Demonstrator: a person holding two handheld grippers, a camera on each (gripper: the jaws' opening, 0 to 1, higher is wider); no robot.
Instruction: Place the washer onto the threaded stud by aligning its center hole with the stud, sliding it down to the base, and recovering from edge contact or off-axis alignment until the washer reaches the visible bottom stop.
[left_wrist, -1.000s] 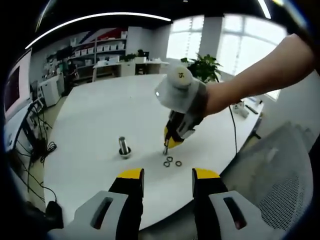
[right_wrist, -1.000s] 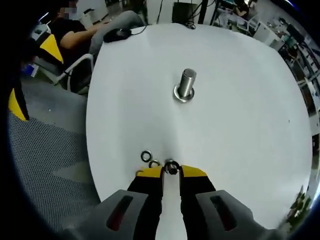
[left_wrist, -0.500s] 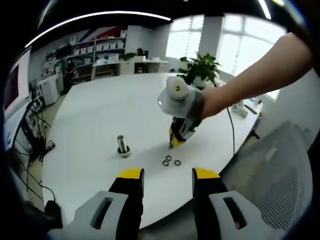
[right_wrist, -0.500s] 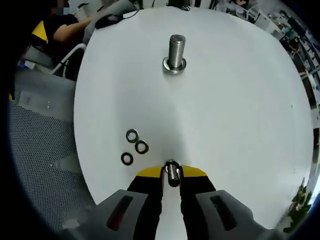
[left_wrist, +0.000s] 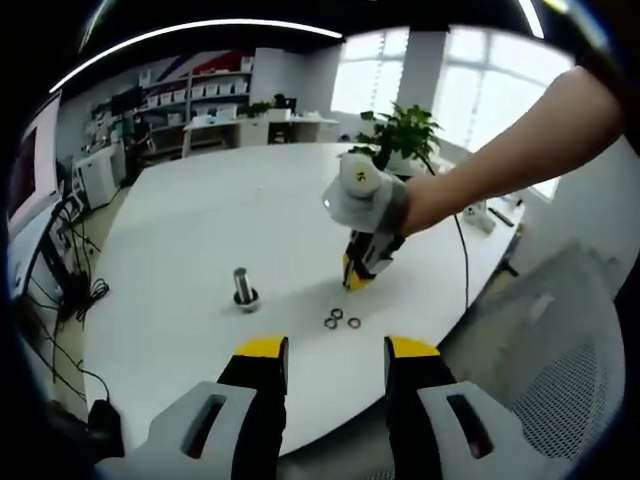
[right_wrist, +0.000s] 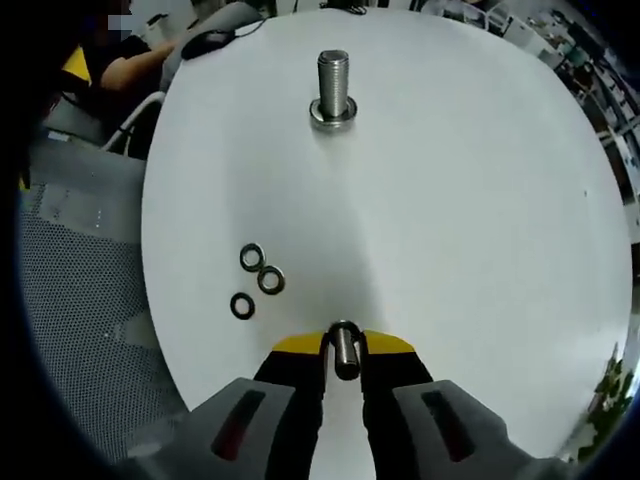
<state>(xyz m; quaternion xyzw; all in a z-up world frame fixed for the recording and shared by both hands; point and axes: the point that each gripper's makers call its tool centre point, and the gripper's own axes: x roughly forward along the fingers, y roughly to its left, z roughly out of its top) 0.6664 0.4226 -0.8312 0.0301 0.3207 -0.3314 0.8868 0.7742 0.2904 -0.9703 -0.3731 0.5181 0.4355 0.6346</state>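
We note the right tool (right_wrist: 343, 342) pinched shut on one washer (right_wrist: 344, 352), which stands on edge between the yellow tips, its rim toward the camera. In the left gripper view the same right tool (left_wrist: 356, 279) hangs above the white surface (left_wrist: 200, 230), held by a person's hand (left_wrist: 400, 205), tips pointing down.

Landmark: the threaded stud (right_wrist: 333, 84). It stands upright on the surface (right_wrist: 480, 200), a washer-like base ring around its foot. The held washer is well apart from the stud, on the side nearer the right gripper's camera, and off the surface. We cannot tell its height above the surface.

Three loose washers (right_wrist: 256, 279) lie flat in a small cluster between the stud and the right tool, off to the left of the line joining them in the right gripper view. In the left gripper view the cluster (left_wrist: 342, 320) sits to the right of the stud (left_wrist: 242, 287), just below the right tool's tips.

The left tool (left_wrist: 326, 350) is open, nothing between its yellow-tipped jaws; it hovers back from the surface edge, well apart from the stud.

Beyond the stud: a potted plant (left_wrist: 402, 132) at the far edge of the surface, shelves (left_wrist: 190, 100) farther back. A mesh chair (right_wrist: 85, 280) sits beside the surface, on the loose washers' side of the stud.
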